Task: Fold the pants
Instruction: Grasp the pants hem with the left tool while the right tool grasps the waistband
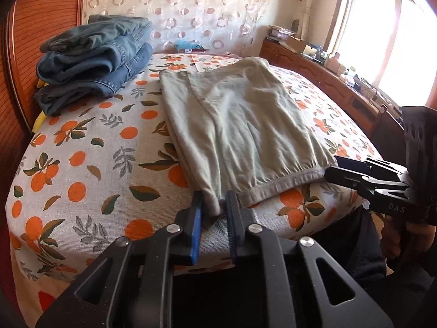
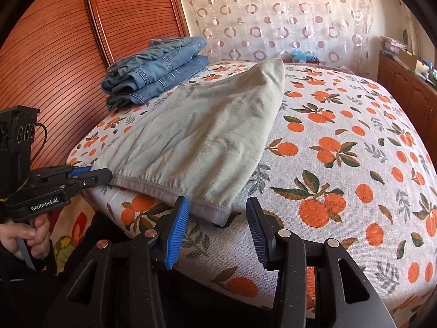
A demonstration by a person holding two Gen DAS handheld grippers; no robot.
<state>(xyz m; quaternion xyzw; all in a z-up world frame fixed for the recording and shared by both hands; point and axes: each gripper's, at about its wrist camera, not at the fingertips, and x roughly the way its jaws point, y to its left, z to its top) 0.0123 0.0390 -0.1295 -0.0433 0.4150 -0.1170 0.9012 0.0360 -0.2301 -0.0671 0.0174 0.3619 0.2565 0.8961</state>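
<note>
Pale green pants (image 1: 232, 120) lie folded on the orange-print bed, waistband toward me. My left gripper (image 1: 214, 205) is shut on the near left corner of the waistband; it also shows in the right wrist view (image 2: 92, 176) at the pants' left corner. My right gripper (image 2: 218, 213) is open, its jaws on either side of the near right waistband corner (image 2: 218, 213) without closing on it. From the left wrist view the right gripper (image 1: 334, 173) sits at the pants' right corner. The pants (image 2: 202, 136) rise to a peak at the far end.
A stack of folded blue jeans (image 1: 92, 60) lies at the far left of the bed (image 1: 82, 164), by the wooden headboard (image 1: 32, 41). A wooden dresser (image 1: 327, 76) with clutter runs along the right under the window. The stack also shows in the right wrist view (image 2: 155, 71).
</note>
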